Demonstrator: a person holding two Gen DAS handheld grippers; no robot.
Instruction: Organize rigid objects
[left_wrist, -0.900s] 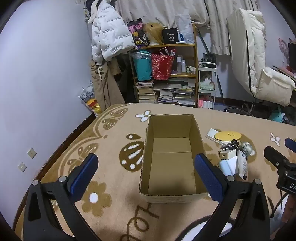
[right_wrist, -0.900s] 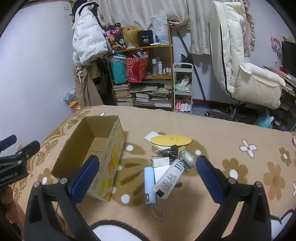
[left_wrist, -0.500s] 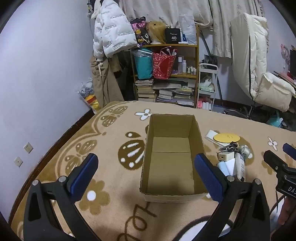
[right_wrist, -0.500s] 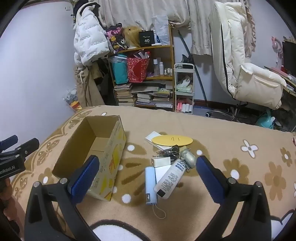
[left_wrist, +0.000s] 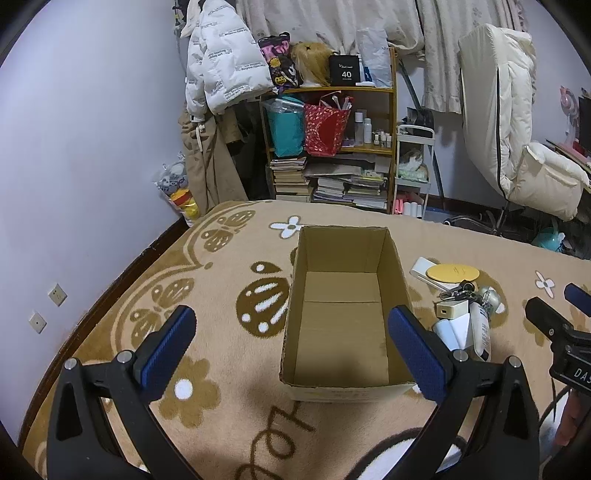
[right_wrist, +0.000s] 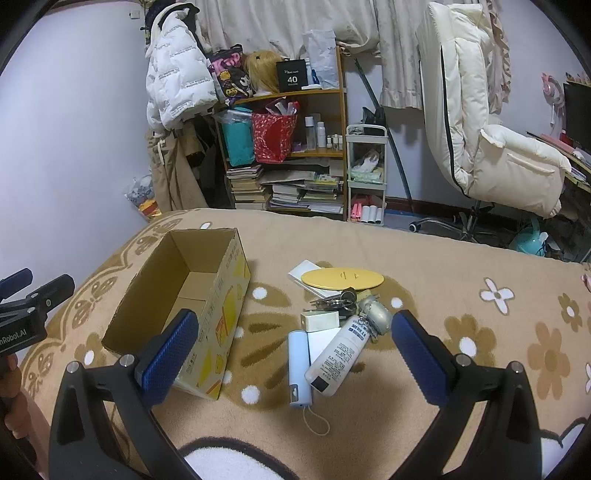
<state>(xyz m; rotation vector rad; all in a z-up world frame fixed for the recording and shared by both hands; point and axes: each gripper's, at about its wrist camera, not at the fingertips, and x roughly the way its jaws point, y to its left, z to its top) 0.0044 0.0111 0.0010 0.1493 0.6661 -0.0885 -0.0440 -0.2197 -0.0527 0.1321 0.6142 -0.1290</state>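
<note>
The left gripper (left_wrist: 291, 347) has its jaws spread wide, holding nothing, above the cardboard box (left_wrist: 343, 314), which lies open with a bare floor. The right gripper (right_wrist: 293, 350), equally spread, hovers over the white bottle (right_wrist: 341, 354), light-blue tube (right_wrist: 298, 363), keys (right_wrist: 338, 301) and yellow disc (right_wrist: 341, 278) beside the box on the blanket (right_wrist: 443, 280).

left tool (left_wrist: 295, 347) spread wide and holding nothing, right tool (right_wrist: 295, 349) likewise wide apart, both hovering level

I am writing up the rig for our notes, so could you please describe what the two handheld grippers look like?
Both the left gripper and right gripper have matte black angular frames with silver pivot bolts and blue textured finger pads. White lettering marks their bodies: "nRobot.AI" on the left, "DAS" on the right. No cables or sleeves are clearly visible.
</note>
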